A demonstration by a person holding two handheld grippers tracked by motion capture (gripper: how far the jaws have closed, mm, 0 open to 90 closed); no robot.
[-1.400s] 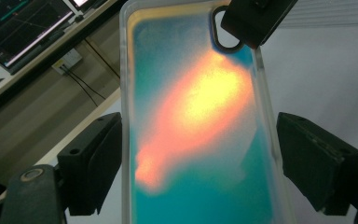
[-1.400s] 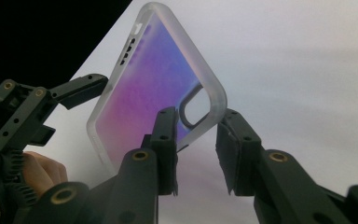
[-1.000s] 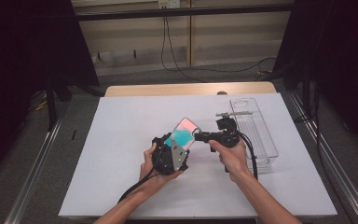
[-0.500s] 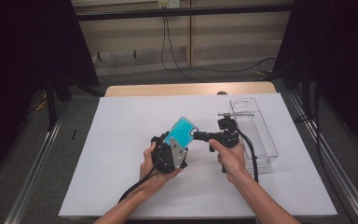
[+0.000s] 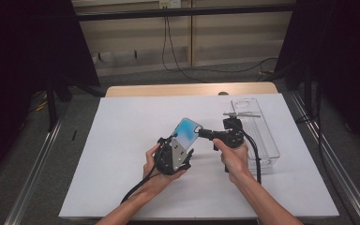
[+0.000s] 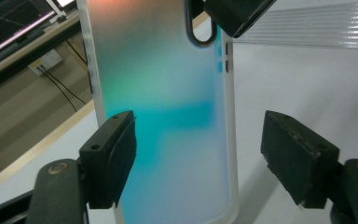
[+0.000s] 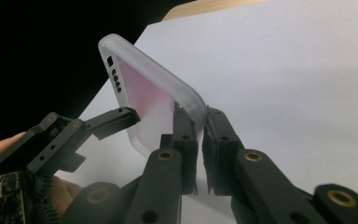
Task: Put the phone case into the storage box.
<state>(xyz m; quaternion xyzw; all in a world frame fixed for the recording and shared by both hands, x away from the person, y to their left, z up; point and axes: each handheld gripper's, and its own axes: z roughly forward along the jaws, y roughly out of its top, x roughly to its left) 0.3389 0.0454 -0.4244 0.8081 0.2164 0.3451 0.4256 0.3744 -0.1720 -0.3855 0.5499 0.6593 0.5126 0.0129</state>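
A phone case (image 5: pixel 187 131) is held tilted above the white sheet (image 5: pixel 122 140), between the two grippers. It is a rounded rectangle of frosted, translucent plastic — teal fading to pale orange across the back, with a milky rim, an oval camera cutout and small port holes along one short edge. No writing can be read on it.

The right gripper (image 7: pixel 200 128) is clamped on the case's rim near one corner, its ribbed black pads pressing both faces. The left gripper (image 6: pixel 200 158) has just been closing; the case stands between its matte black jaws, but the pads do not press it. A clear ridged plastic box (image 5: pixel 258 131) lies beside the right hand.
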